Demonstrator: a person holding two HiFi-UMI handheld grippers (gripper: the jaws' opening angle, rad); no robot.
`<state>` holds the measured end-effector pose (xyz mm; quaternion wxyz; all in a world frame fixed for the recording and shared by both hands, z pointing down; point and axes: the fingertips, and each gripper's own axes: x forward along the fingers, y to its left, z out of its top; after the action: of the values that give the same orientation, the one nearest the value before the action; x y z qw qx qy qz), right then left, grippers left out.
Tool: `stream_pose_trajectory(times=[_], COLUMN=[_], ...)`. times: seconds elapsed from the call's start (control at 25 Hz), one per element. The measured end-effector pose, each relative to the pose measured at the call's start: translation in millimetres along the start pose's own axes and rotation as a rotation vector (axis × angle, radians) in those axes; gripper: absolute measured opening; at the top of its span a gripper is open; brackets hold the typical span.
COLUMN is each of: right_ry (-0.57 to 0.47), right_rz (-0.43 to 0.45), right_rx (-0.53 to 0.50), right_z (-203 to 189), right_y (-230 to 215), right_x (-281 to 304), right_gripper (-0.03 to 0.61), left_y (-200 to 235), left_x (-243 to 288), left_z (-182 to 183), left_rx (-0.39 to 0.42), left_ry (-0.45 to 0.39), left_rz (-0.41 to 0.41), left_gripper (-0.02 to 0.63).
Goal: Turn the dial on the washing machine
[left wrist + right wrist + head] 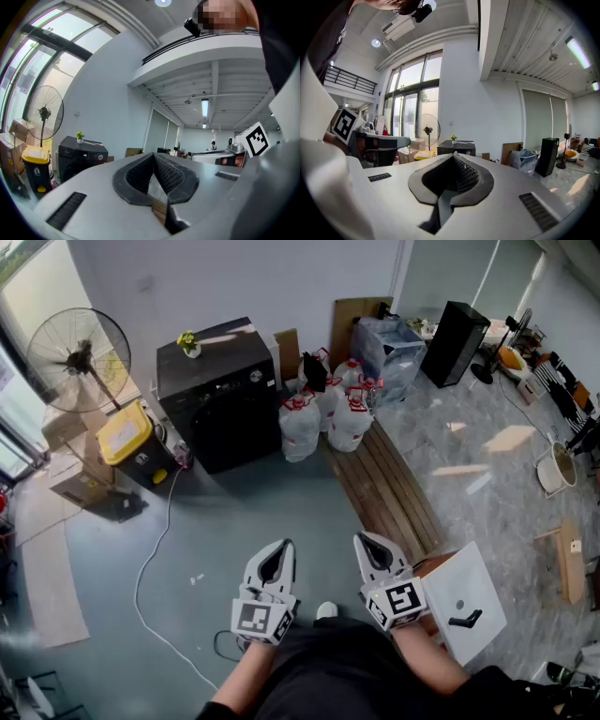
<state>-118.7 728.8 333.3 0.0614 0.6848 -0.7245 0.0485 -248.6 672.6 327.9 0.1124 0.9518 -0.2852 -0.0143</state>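
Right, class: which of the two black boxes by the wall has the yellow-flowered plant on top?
The wide washing machine beside the yellow bin: the plant stands on its top. The tall, narrow black box at the right has none.

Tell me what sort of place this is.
Probably a workshop or storage space, not a home laundry: the black washing machine stands on a bare floor near a pedestal fan, large plastic jugs and a wooden pallet, with wood scraps scattered.
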Motion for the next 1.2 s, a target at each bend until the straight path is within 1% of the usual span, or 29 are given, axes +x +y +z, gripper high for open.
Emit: stream_pose_trajectory(times=[0.08,0.2,0.32,0.4,0.44,0.52,0.6,0.72,0.84,0.96,1.0,1.04,1.08,1.2], right_ry=[0.018,0.01,-0.015,-0.027,-0.029,-0.027,-0.028,-0.036,-0.041,0.003,0.023,0.036,0.042,0.045], right_rz=[-0.006,-0.009,-0.016,-0.038,-0.044,-0.041,-0.027,-0.008,-0.008,0.002,0.008,0.015,0.022,0.041], right_rx=[0.031,0.033,0.07,0.094,0.096,0.098,0.092,0.049,0.049,0.017,0.015,0.021,0.028,0.044], right_z=[1.9,2.3,3.0,4.9,4.6,2.2,0.5,-1.9,-1.7,-7.3,-9.6,-11.9,-13.7,-15.1], right_y=[-10.3,-24.0,-34.7,-41.4,-44.4,-47.5,-47.0,-46.3,-48.8,-49.0,-49.0,-49.5,-50.6,-54.4], right_x=[-12.2,-25.3,-30.3,-31.3,-31.8,-33.3,-33.5,-28.3,-22.4,-17.9,-15.3,-12.3,-9.6,-5.7], right_gripper=[-0.002,-0.002,-0.002,-0.002,-0.002,-0.002,-0.002,-0.002,0.0,0.003,0.029,0.092,0.142,0.209], left_y=[-18.4,-36.7,-44.0,-44.4,-44.1,-45.4,-46.7,-43.6,-41.1,-42.2,-40.6,-37.5,-33.6,-27.2], left_x=[5.9,14.3,20.8,25.1,26.9,28.7,28.6,29.7,31.4,31.3,31.9,32.8,33.7,35.1], left_z=[-3.1,-8.2,-12.4,-15.2,-16.1,-16.5,-17.9,-18.5,-19.4,-22.0,-21.4,-21.1,-21.8,-24.1], left_rx=[0.012,0.022,0.025,-0.002,-0.014,-0.007,0.012,0.029,0.033,0.06,0.067,0.064,0.055,0.046], left_ry=[0.0,0.007,0.012,0.009,0.007,0.008,0.014,0.018,0.027,0.034,0.031,0.03,0.032,0.045], left_rz=[-0.012,-0.013,-0.01,-0.012,-0.01,-0.007,-0.002,0.01,0.013,0.009,0.015,0.025,0.039,0.073], left_gripper=[0.003,0.003,0.003,0.003,0.003,0.003,0.003,0.003,0.003,0.006,0.021,0.067,0.113,0.161])
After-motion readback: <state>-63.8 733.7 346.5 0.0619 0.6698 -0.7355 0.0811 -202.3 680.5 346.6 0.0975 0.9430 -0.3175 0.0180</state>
